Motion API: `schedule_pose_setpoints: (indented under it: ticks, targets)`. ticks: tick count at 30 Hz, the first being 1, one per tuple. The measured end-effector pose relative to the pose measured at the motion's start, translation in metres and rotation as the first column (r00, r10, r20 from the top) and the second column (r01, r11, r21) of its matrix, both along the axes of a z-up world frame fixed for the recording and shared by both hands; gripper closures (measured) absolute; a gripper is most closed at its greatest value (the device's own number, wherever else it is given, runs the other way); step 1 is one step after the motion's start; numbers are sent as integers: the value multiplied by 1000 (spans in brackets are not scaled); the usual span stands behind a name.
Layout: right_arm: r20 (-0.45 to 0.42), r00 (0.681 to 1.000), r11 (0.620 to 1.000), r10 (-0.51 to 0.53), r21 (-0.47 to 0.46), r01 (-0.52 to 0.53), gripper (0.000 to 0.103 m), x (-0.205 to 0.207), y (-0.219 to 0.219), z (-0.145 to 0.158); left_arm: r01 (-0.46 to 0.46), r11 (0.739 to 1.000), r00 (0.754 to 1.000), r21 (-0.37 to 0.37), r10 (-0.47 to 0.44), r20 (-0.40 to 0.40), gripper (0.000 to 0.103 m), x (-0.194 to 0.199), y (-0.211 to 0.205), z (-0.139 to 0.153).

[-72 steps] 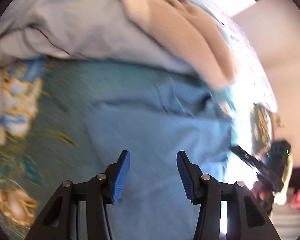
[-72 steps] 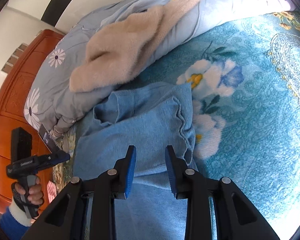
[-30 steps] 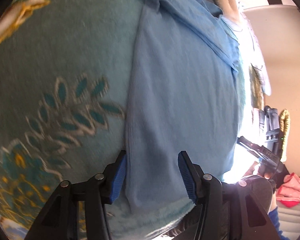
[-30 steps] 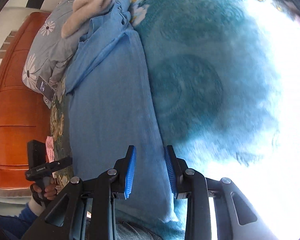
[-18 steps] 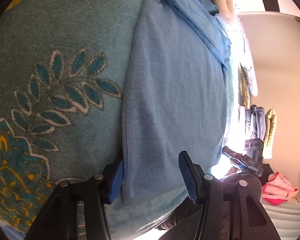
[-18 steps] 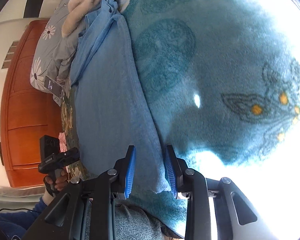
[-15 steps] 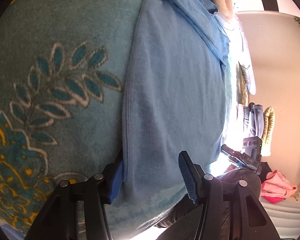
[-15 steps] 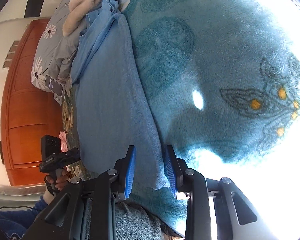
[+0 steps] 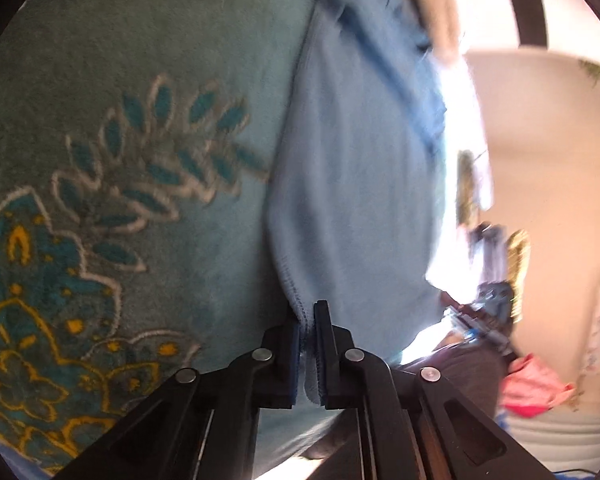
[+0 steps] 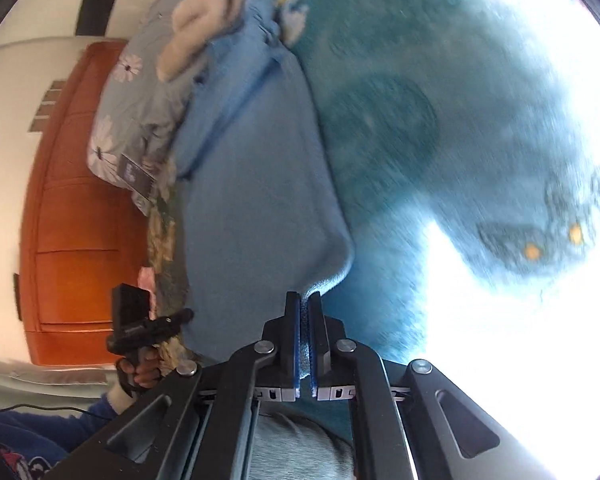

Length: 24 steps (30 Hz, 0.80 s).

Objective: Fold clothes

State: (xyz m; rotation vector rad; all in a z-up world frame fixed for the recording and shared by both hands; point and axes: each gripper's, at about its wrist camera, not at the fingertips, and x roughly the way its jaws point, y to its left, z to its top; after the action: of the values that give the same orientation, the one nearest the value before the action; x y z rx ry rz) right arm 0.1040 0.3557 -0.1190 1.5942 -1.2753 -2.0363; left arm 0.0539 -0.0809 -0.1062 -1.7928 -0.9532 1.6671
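A light blue garment (image 9: 356,184) lies lengthwise on a teal patterned blanket (image 9: 112,184). My left gripper (image 9: 307,322) is shut on the garment's near left hem corner, with cloth bunched between the pads. In the right wrist view the same garment (image 10: 256,200) stretches away from me, and my right gripper (image 10: 303,304) is shut on its near right hem corner. Each gripper shows small in the other's view: the right one (image 9: 480,320) and the left one (image 10: 148,328).
A grey floral duvet (image 10: 140,92) with a beige garment (image 10: 204,16) on it lies at the far end of the bed. An orange wooden cabinet (image 10: 76,208) stands to the left. A pink cloth (image 9: 536,388) lies low at the right.
Both grippers have closed on the near hem corners of the blue garment; half a second ago both were open around the hem. The near hem has lifted and bunched.
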Motion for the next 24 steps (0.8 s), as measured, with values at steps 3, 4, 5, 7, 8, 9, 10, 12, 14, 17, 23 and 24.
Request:
schedule_pose_setpoints:
  ticks: [3,4,5,7,8,9,10,12,14,17,23,24]
  targets:
    - [-75,996,998,-39,-44,36,100,-13,7,19,-49,997,998,61,52,-39,96,-13,-8,19]
    - [-97,994,997,-52,-58,46,100,-18,11,26,-67,995,996,79,71,-51,96,-20,-10,25]
    - [-118,991,996,-65,-73,57,100,-23,14,32,-84,992,994,98,90,-63,96,-27,-12,31]
    - [-157,983,992,-94,-101,78,100,-32,22,45,-115,985,988,131,127,-88,96,-41,-17,45]
    - [-175,978,989,-109,-116,90,100,-37,26,51,-128,982,984,141,143,-103,96,-48,-22,52]
    - [-191,973,985,-128,-136,103,100,-42,30,56,-138,979,981,150,155,-115,96,-56,-23,58]
    - [-205,967,981,-148,-154,118,100,-48,32,60,-144,978,978,153,164,-127,96,-65,-23,62]
    - [-224,956,972,-189,-181,150,100,-62,36,64,-155,976,973,152,178,-148,96,-85,-19,69]
    - [-226,948,963,-224,-200,180,100,-74,41,65,-165,975,969,146,188,-158,96,-104,-19,74]
    - [-221,939,953,-264,-212,218,100,-95,45,65,-183,974,964,136,204,-168,96,-133,-19,78]
    - [-176,923,928,-342,-219,302,100,-137,57,53,-220,971,960,95,233,-157,96,-190,-7,70]
    - [-165,923,926,-348,-212,312,100,-145,58,51,-228,970,959,87,239,-153,96,-198,-5,66]
